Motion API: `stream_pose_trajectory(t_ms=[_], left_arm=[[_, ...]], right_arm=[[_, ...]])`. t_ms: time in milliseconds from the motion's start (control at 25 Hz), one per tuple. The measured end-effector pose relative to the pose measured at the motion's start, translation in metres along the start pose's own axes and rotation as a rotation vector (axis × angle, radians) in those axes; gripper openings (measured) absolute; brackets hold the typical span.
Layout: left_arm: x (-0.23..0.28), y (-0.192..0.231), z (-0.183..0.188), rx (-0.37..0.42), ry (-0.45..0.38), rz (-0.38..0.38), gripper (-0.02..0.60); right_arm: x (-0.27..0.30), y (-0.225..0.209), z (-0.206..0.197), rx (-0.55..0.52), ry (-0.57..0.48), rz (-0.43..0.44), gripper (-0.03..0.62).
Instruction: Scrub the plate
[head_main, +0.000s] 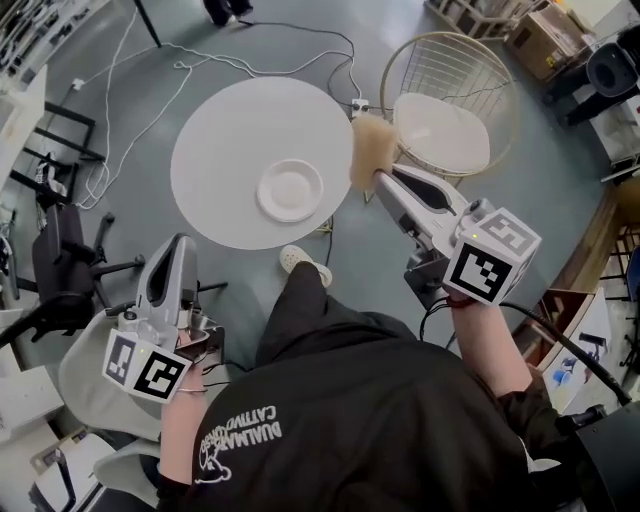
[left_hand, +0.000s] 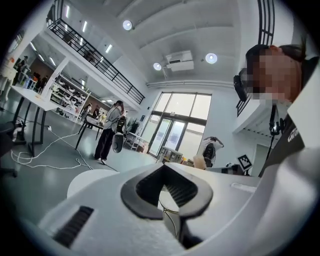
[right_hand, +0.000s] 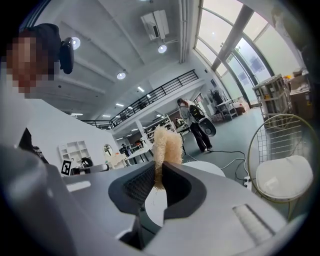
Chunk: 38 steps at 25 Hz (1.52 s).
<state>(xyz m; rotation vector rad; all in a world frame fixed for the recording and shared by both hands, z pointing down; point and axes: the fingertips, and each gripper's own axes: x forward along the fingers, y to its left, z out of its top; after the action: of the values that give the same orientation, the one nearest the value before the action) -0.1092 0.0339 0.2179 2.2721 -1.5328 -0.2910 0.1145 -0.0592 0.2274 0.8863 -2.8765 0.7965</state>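
1. Head view. White plate (head_main: 290, 190) flat on round white table (head_main: 220, 130), right of centre and toward the near edge. Off the table's right edge, right gripper (head_main: 383, 178), jaws narrow and clamped on a tan fibrous scrubber (head_main: 368, 150); scrubber in the air, right of the plate and apart from it. At near left, left gripper (head_main: 180, 245), low, well apart from table and plate, tip toward the far side. Right of the table, wire chair (head_main: 440, 60) with white cushion (head_main: 440, 130). Cables (head_main: 180, 66) loose over the grey floor (head_main: 130, 225) at far left. Light shoe (head_main: 298, 260) just off the table's near edge.
2. Left gripper view. Jaws pressed together, nothing between the black ribbed pads (left_hand: 147, 186). Past the tip, a slice of the table's white top at left; farther off at right, the scrubber as a small tan tuft. Standing person (left_hand: 106, 132) in dark trousers on the far floor at left.
3. Right gripper view. Jaws close together on the scrubber's lower end, pads against both its sides; tuft upright above the tips. Beyond, the table's round top; at right, wire chair and cushion. Far left, small, the left gripper with its square marker.
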Motion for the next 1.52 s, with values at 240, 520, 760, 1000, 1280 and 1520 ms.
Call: stream_pose_trajectory(t_ms=[240,520,760,1000,1280,1520], left_arm=[[0.076,0.057,-0.024,-0.065,0.138,-0.016,-0.006],[0.149,0.120,-0.083,-0.066,0.350,-0.012,-0.003],[0.192,0.170,-0.152,-0.052,0.529,-0.003,-0.002],[0.206,0.195,-0.212,-0.132,0.656,-0.050,0.080],[0.217,0.196,-0.253,-0.070,0.793,-0.098,0.152],[0.226,0.193,-0.258,-0.010,0.804,-0.085,0.130]], right_arm=[[0.056,-0.048,0.002,0.051,0.039,-0.025,0.051],[0.120,-0.102,-0.040,0.130,0.148,-0.094,0.050],[0.165,-0.144,-0.094,0.164,0.248,-0.151,0.051],[0.197,-0.159,-0.142,0.226,0.331,-0.170,0.050],[0.207,-0.174,-0.166,0.232,0.376,-0.197,0.051],[0.208,-0.176,-0.173,0.233,0.407,-0.224,0.051]])
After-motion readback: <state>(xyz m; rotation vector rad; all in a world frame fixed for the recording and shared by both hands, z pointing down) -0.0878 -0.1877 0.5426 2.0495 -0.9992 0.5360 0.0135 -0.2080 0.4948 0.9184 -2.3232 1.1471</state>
